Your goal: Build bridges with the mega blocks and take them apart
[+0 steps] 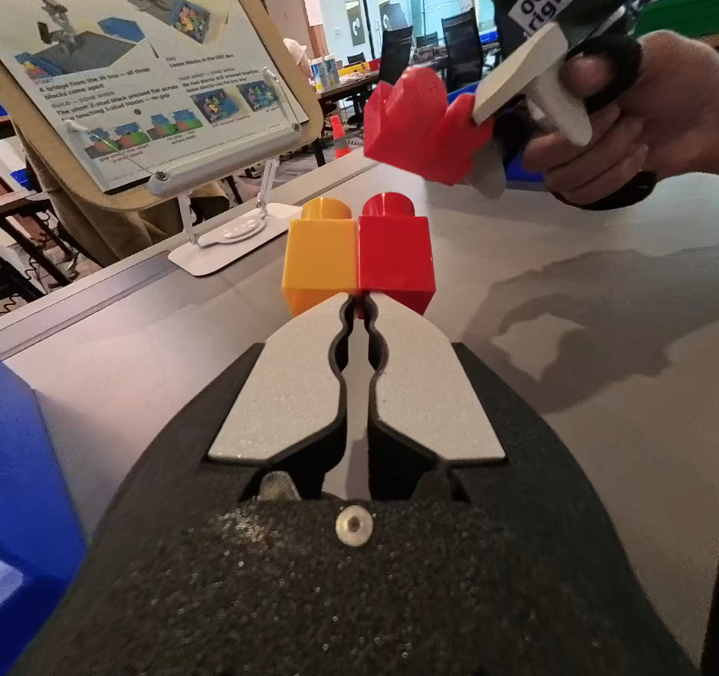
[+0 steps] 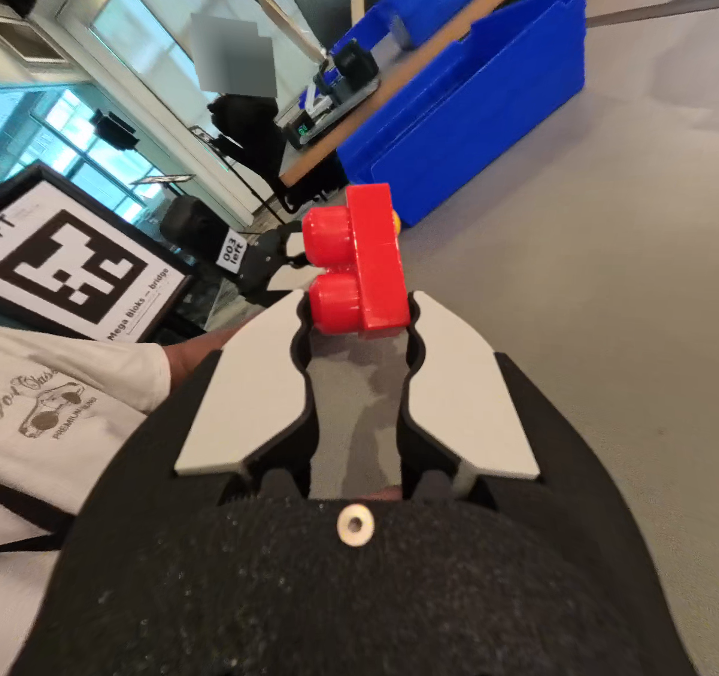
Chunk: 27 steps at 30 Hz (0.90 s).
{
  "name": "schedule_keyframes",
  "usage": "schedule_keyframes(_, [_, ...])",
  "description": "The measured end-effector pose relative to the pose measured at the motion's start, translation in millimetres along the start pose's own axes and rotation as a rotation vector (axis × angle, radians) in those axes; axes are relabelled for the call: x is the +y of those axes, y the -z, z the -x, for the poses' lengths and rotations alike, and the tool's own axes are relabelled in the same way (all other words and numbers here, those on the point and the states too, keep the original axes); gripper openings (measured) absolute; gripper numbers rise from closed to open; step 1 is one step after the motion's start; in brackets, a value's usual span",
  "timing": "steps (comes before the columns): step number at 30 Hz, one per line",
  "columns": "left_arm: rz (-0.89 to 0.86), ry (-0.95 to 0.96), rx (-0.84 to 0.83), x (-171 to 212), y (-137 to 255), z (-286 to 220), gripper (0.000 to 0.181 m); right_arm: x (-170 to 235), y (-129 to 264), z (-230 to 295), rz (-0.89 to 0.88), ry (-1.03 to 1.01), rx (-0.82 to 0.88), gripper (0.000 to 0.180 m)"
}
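The long red block [image 1: 418, 128] is clamped in the right gripper [image 2: 356, 309], tilted above the table [image 1: 544, 229]. The left gripper [image 1: 358, 299], nearly clenched, grasps nothing, its tips at the touching orange block [image 1: 321, 254] and red block [image 1: 395, 254]. The long block should be levelled, centred over both studs and pressed straight down. The blocks' bases are hidden.
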State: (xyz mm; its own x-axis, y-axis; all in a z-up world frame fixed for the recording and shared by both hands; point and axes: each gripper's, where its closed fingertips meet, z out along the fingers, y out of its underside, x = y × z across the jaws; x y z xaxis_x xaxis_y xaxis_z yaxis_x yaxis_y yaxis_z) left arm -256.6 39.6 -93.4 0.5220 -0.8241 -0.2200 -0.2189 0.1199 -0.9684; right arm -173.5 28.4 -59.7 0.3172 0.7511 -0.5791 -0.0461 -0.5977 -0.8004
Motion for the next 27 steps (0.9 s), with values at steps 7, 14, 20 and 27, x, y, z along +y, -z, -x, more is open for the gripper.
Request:
schedule_keyframes(7, [0.029,-0.011,0.016,4,-3,-6,0.004,18,15,-3,0.004,0.142,0.094,0.046])
schedule_keyframes(14, [0.047,-0.018,0.016,7,-4,-7,0.004,73,38,-71,0.391,0.378,0.504,0.047])
schedule_keyframes(20, [0.057,-0.031,0.025,9,-5,-9,0.004,85,36,-63,0.392,-0.034,0.287,0.047])
schedule_keyframes(27, [0.069,-0.058,0.041,11,-6,-14,0.004,86,64,-92,0.495,-0.400,0.259,0.047])
